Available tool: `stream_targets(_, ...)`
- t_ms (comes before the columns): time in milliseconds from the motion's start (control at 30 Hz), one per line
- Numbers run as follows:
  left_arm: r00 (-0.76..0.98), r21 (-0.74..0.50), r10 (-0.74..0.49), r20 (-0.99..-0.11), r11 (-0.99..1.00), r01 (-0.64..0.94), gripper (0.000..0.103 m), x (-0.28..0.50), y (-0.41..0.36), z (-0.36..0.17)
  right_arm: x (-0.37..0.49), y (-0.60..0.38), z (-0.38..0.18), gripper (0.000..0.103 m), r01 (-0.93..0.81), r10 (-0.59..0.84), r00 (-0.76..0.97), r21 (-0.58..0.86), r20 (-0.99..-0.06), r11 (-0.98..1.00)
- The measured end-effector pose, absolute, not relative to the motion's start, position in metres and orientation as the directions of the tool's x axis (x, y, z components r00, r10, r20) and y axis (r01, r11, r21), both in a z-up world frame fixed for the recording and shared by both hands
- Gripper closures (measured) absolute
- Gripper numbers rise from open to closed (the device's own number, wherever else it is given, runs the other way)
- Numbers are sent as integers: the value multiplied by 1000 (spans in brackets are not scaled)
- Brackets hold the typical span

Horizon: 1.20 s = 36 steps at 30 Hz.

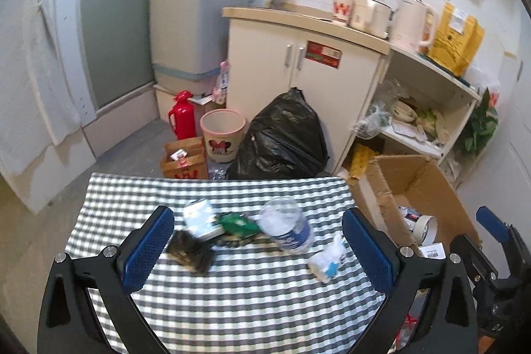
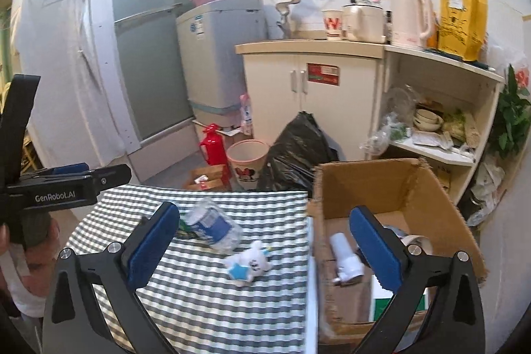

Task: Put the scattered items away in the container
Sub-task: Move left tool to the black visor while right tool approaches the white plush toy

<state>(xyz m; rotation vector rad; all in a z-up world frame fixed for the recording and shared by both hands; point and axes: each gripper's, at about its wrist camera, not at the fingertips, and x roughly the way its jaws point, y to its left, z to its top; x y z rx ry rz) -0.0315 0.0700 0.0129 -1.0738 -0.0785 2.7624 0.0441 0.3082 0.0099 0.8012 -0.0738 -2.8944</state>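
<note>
Both our tongs, left gripper and right gripper, gape wide and empty over the checkered table, so the lying bottle could roll off before reaching the cardboard box just beside.

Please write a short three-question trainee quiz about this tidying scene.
1. True or false: both the left gripper and the right gripper are open and empty.
2. Which lies nearest the cardboard box: A plastic bottle, B white plush toy, C green wrapper?
3. Name the white cylinder-shaped item already in the box.

Key: 1 true. 2 B. 3 The white flashlight-like cylinder.
</note>
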Motion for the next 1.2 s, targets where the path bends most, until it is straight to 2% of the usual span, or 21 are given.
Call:
stream_targets(300, -669, -116, 38, -743, -991, 73, 0, -36, 1, 1, 46, 266, 12, 0, 187, -197, -839, 70, -507, -980)
stream_targets(400, -667, -110, 19, -744, -989, 94, 0, -32, -16, -2, 47, 255, 12, 0, 202, -207, -836, 65, -508, -977)
stream_targets(867, -808, 68, -45, -587, -998, 6, 0, 2, -25, 13, 50, 213, 10, 0, 243, -231, -825, 45, -516, -969)
stream_targets(1200, -772, 41, 20, -635, -997, -59, 0, -7, -31, -10, 45, 201, -3, 0, 236, -218, -809, 40, -546, -971)
